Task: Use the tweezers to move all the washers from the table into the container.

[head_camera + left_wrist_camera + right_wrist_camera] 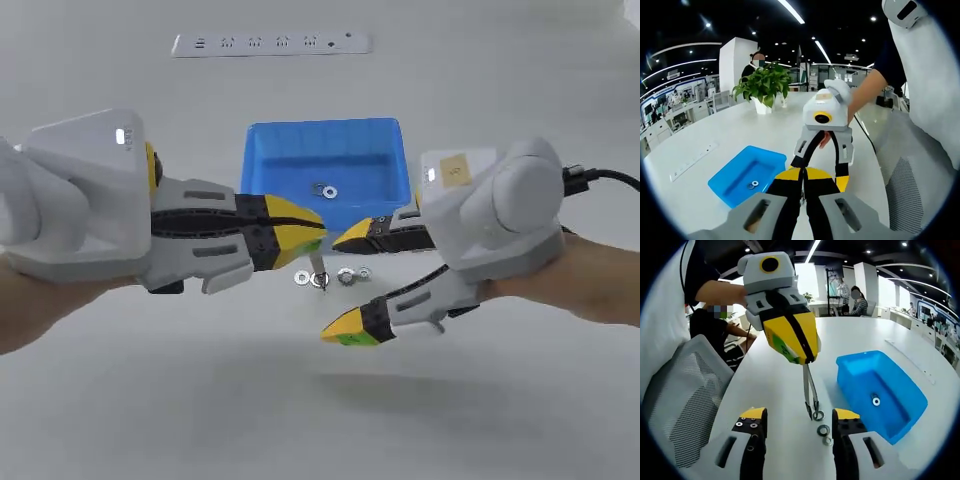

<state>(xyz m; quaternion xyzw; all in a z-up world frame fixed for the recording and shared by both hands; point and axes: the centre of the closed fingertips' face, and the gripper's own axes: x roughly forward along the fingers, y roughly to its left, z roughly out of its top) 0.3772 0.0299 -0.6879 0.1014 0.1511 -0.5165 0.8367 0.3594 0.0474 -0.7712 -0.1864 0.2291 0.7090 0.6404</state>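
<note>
Several small metal washers [346,276] lie in a row on the white table just in front of a blue container [262,170]. One more washer [325,190] rests inside the container. My left gripper [315,232] is shut on thin metal tweezers [318,270] that point down. In the right gripper view the tweezers [809,390] have their tips at one washer [818,415], with two more washers [823,430] beside it. My right gripper [340,285] faces the left one, open, with nothing between its fingers [752,416].
A white power strip [270,43] lies at the far side of the table, behind the container. A potted plant [762,87] stands further off on the table. A mesh office chair [685,390] stands beside the table.
</note>
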